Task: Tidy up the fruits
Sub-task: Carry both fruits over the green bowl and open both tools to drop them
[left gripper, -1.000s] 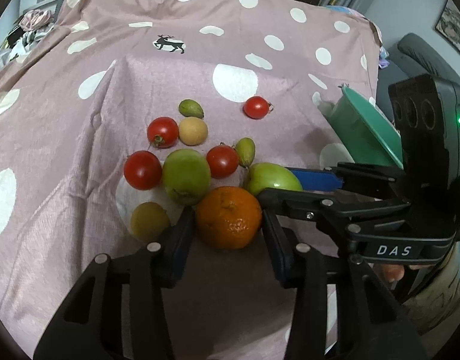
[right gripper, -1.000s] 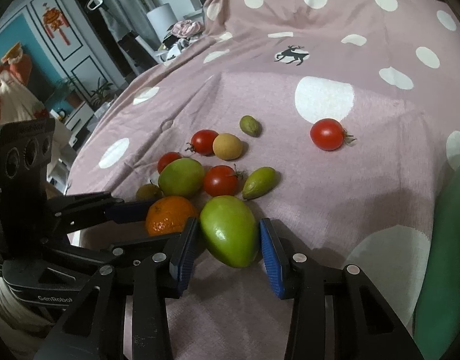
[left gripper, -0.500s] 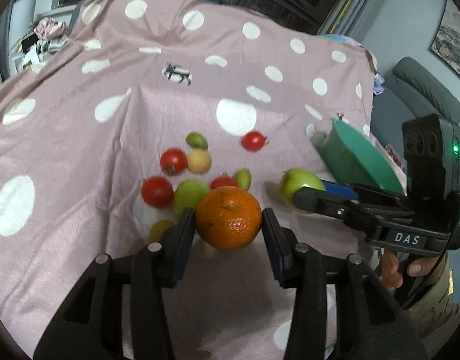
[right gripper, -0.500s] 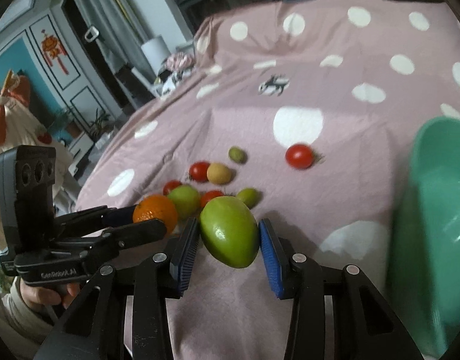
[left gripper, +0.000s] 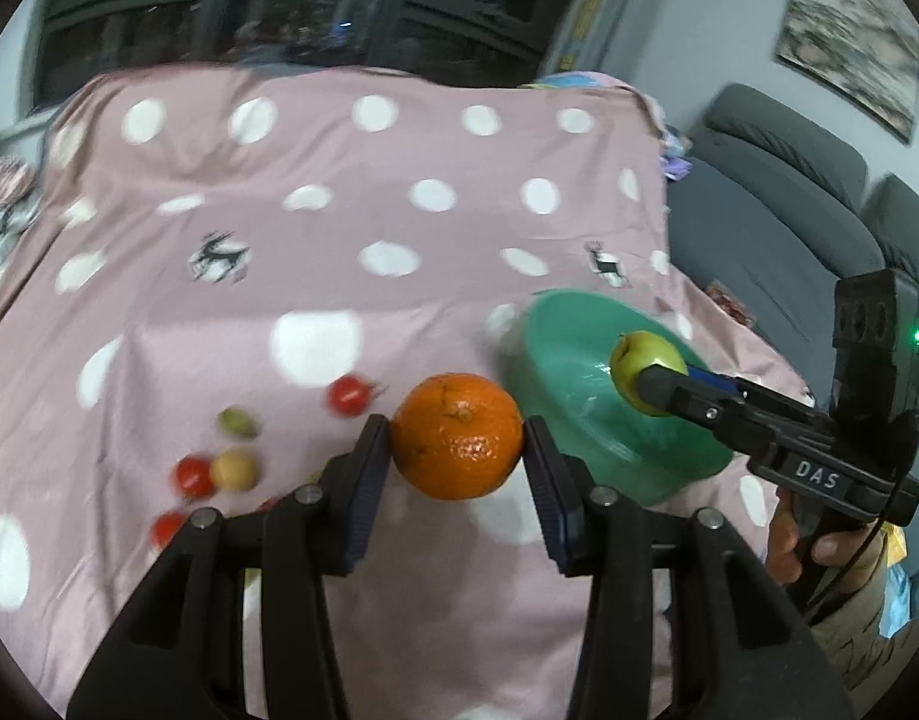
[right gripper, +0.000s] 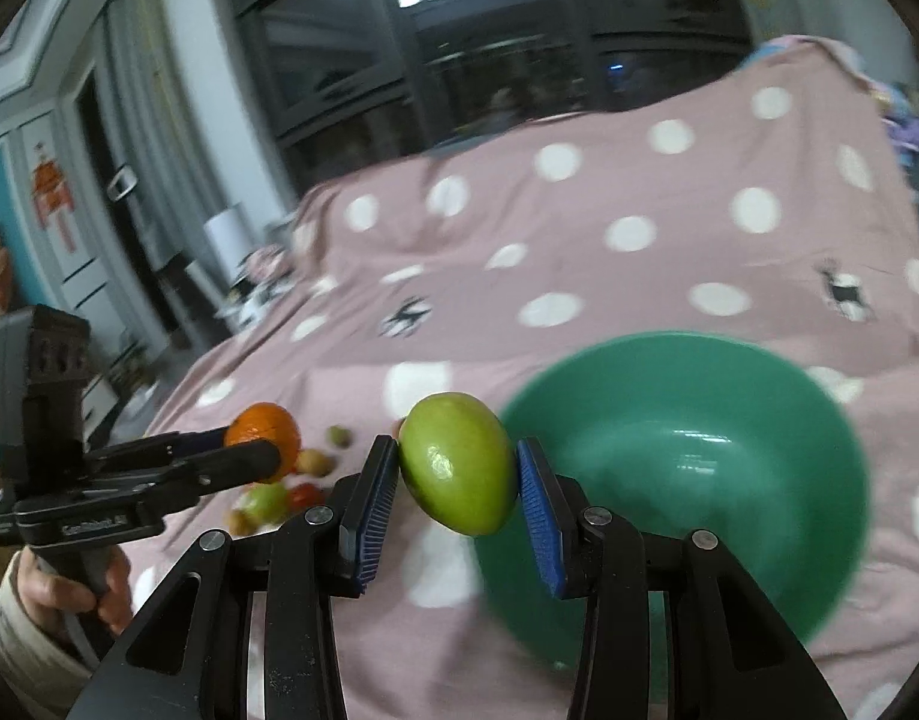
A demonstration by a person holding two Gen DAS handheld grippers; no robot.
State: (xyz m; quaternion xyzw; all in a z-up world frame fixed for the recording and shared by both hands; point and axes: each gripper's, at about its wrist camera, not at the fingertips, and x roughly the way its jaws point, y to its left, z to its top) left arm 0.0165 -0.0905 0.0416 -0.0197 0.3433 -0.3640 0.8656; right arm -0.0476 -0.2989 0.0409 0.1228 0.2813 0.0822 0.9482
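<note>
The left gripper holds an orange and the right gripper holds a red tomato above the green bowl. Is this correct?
Not quite. The right gripper holds a green fruit, not a red tomato, as the right wrist view shows. The left gripper does hold the orange, near the green bowl.

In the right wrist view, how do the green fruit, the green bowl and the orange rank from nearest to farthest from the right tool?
1. Green fruit: clamped between the right tool's pads.
2. Green bowl: just behind the fruit, to the right, on the dotted cloth.
3. Orange: far left, held in the left tool.
</note>
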